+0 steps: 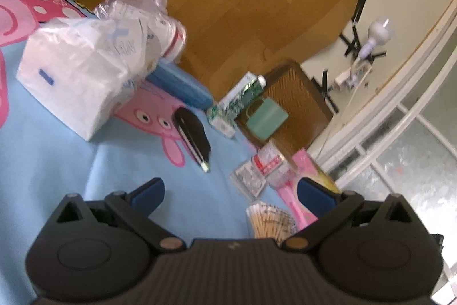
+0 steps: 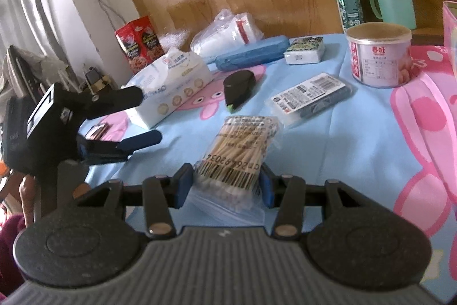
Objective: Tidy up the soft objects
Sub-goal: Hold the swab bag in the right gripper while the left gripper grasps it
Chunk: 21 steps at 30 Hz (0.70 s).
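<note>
My right gripper (image 2: 225,185) is shut on the near end of a clear bag of cotton swabs (image 2: 242,145) lying on the blue cartoon sheet; the bag also shows in the left wrist view (image 1: 270,220). My left gripper (image 1: 228,193) is open and empty above the sheet; it also shows in the right wrist view (image 2: 147,116). A white tissue pack (image 1: 77,79) (image 2: 171,82) lies ahead of it. A clear bag of white pads (image 2: 228,29) lies behind.
On the sheet lie a blue case (image 2: 251,52), a black oval case (image 2: 238,86), a flat packet (image 2: 311,96), a small tissue packet (image 2: 305,47), a round tin (image 2: 380,59). A green mug (image 2: 395,2), a carton (image 2: 348,2) and red boxes (image 2: 140,43) stand behind.
</note>
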Motion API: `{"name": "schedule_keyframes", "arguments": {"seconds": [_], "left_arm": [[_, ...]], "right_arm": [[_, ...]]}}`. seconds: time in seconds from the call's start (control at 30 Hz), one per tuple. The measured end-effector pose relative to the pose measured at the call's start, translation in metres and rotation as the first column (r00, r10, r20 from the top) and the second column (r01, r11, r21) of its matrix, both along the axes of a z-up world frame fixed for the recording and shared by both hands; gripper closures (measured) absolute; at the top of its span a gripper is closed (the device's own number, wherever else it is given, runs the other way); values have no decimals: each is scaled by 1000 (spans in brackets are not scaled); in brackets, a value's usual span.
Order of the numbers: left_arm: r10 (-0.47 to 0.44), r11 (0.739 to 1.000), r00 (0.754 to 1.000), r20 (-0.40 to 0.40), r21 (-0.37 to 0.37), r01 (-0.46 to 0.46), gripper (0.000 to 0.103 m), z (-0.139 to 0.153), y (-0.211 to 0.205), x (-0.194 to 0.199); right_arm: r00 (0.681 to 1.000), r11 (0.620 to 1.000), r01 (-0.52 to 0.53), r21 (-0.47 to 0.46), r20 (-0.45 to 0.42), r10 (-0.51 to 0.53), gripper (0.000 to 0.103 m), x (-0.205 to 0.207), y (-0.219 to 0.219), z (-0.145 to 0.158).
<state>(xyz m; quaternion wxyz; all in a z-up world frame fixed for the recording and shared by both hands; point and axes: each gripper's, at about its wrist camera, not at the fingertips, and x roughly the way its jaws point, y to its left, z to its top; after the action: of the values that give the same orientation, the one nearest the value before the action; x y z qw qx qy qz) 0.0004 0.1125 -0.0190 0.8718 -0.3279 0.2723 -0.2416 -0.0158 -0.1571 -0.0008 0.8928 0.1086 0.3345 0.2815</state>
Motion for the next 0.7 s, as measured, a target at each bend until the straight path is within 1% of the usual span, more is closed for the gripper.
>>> {"name": "schedule_keyframes", "arguments": {"seconds": [0.03, 0.13, 0.17, 0.23, 0.27, 0.37, 0.4, 0.5, 0.6, 0.63, 0.67, 0.7], "left_arm": [[-13, 1000, 1000, -6, 7, 13, 0, 1, -3, -2], [-108, 994, 994, -23, -37, 107, 0, 5, -16, -13], [-142, 989, 990, -27, -39, 140, 0, 8, -23, -16], [-168, 986, 985, -33, -18, 167, 0, 12, -33, -22], [-172, 985, 984, -41, -12, 171, 0, 13, -35, -23], [-160, 987, 985, -65, -24, 159, 0, 13, -32, -22], [-152, 988, 985, -76, -31, 150, 0, 12, -31, -21], [-155, 987, 982, -104, -47, 151, 1, 11, -32, -19], [-181, 983, 977, -116, -2, 181, 2, 12, -50, -18], [-194, 980, 973, -125, 13, 197, 3, 11, -57, -18], [-211, 976, 968, -137, 24, 216, 9, 9, -65, -16], [-233, 970, 960, -157, 34, 241, 11, 6, -74, -14]], "right_arm": [[1000, 1000, -10, -12, -1, 10, 52, -2, 1, 0], [999, 998, -38, -50, 17, 39, 52, -10, 5, -1], [998, 997, -49, -59, 24, 50, 52, -13, 5, -1], [998, 997, -54, -63, 33, 56, 50, -17, 5, -1], [998, 997, -51, -59, 37, 53, 49, -18, 4, -2], [998, 998, -49, -49, 45, 51, 36, -22, 1, -1], [997, 997, -52, -50, 57, 54, 34, -24, 0, 0], [993, 995, -56, -88, 98, 64, 31, -32, 4, 0], [989, 988, -63, -140, 126, 81, 31, -34, 9, -4], [988, 985, -65, -158, 129, 86, 31, -33, 11, -6], [985, 982, -67, -177, 148, 94, 33, -34, 13, -8], [982, 978, -68, -196, 161, 101, 47, -35, 15, -9]]}}
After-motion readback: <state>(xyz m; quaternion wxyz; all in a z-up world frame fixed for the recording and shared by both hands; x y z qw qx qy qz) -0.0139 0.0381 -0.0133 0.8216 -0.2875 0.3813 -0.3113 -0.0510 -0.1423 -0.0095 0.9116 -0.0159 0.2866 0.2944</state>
